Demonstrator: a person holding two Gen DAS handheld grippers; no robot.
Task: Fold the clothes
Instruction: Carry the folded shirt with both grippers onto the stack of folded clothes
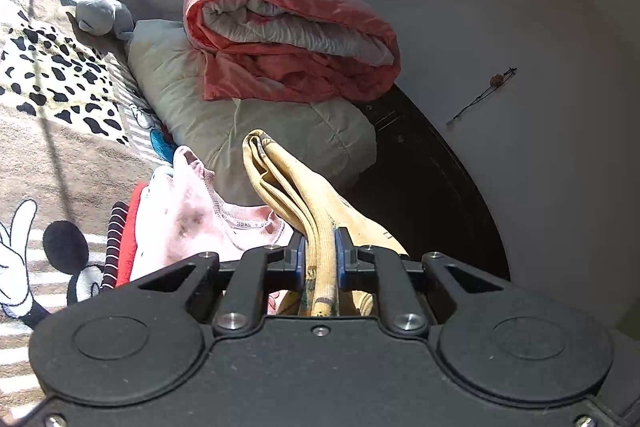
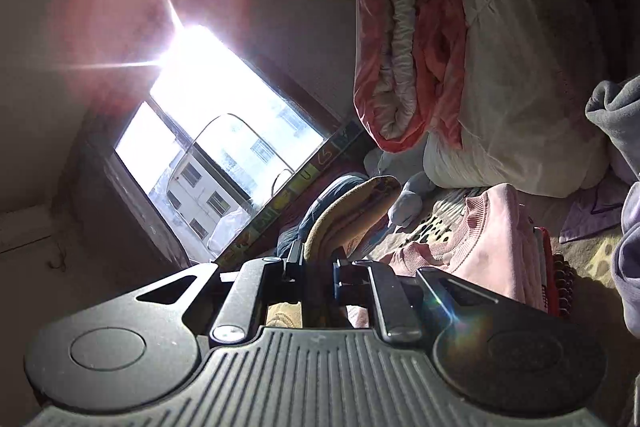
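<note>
Left gripper (image 1: 321, 251) pinched on a folded yellow garment (image 1: 280, 179); several stacked layers run between the blue pads (image 1: 298, 259) and stick out ahead, the folded end lifted clear of the bed. Right gripper (image 2: 320, 263) also clamped on yellow cloth (image 2: 352, 203), its rounded fold bulging past the fingers, a printed patch showing on one face; cannot tell from the pictures whether this is the same piece the left one holds. Right view is rolled hard to one side and flared by sun through a window (image 2: 224, 131). Below and left of the left gripper, a pile of folded clothes: pink sweatshirt (image 1: 200, 215) on top, red (image 1: 130, 239) and striped (image 1: 114, 239) pieces under it at the pile's left edge. Same pink top (image 2: 492, 239) sits right of the right gripper. Pile rests on a cartoon-print bedspread (image 1: 60, 131) with black spots on white. Behind the pile, a cream quilt (image 1: 256, 123), folded, with a rolled salmon-pink duvet (image 1: 292, 31) lying on top of it. Small grey soft toy (image 1: 102, 13) just beside the quilt's far left corner. Pale wall (image 1: 520, 27) on the right, dark bed edge (image 1: 432, 179) between wall and quilt. Grey fleece (image 2: 616, 111) at the right edge of the right view.
</note>
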